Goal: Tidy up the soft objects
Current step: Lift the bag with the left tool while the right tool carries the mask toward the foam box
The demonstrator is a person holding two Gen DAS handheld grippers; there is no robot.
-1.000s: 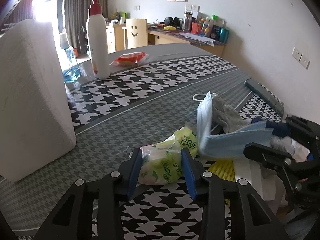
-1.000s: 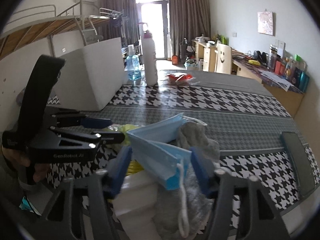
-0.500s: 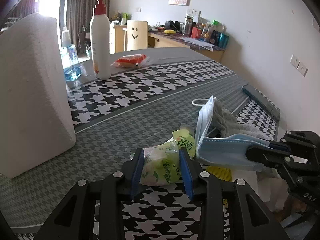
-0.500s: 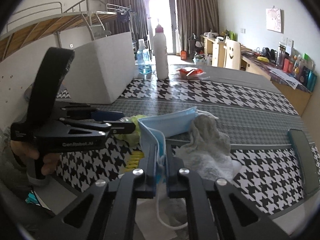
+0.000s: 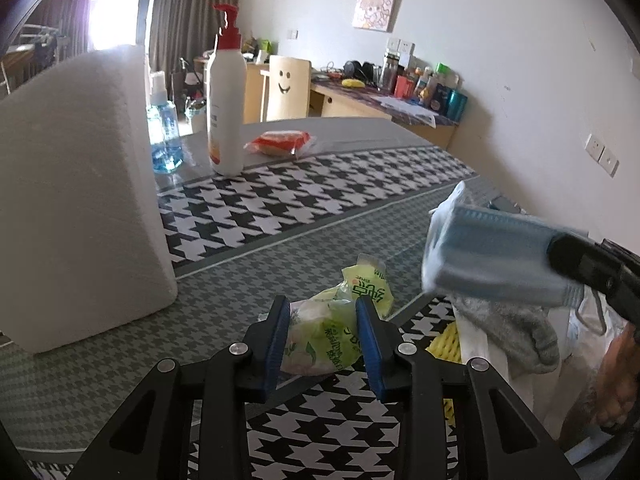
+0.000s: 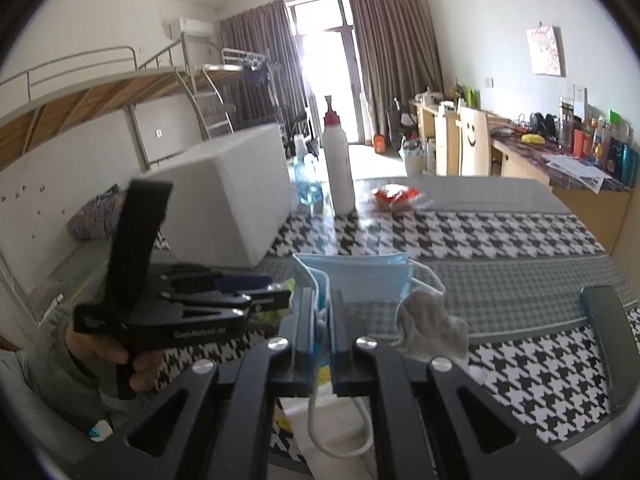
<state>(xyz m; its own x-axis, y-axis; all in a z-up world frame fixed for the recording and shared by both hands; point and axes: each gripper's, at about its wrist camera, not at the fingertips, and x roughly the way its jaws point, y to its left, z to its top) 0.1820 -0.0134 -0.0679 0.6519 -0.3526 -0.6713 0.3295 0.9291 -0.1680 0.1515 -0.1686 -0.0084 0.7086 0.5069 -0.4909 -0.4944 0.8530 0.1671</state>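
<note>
My left gripper (image 5: 322,326) is shut on a green and white soft packet (image 5: 332,330) at the table's near edge. My right gripper (image 6: 320,318) is shut on a blue face mask (image 6: 360,278) and holds it lifted above the table; the mask also shows in the left wrist view (image 5: 496,258). A grey cloth (image 6: 434,326) lies under the mask, also seen in the left wrist view (image 5: 516,332). A yellow sponge (image 5: 444,338) lies partly hidden beside it. The left gripper shows in the right wrist view (image 6: 272,296).
A large white foam block (image 5: 76,196) stands at the left. A white pump bottle (image 5: 226,108), a blue spray bottle (image 5: 164,136) and a red snack packet (image 5: 280,142) stand at the far side. A dark flat bar (image 6: 612,336) lies at the right edge.
My right gripper shut on the blue mask and lifted it off the grey cloth. My left gripper closed further on the green packet.
</note>
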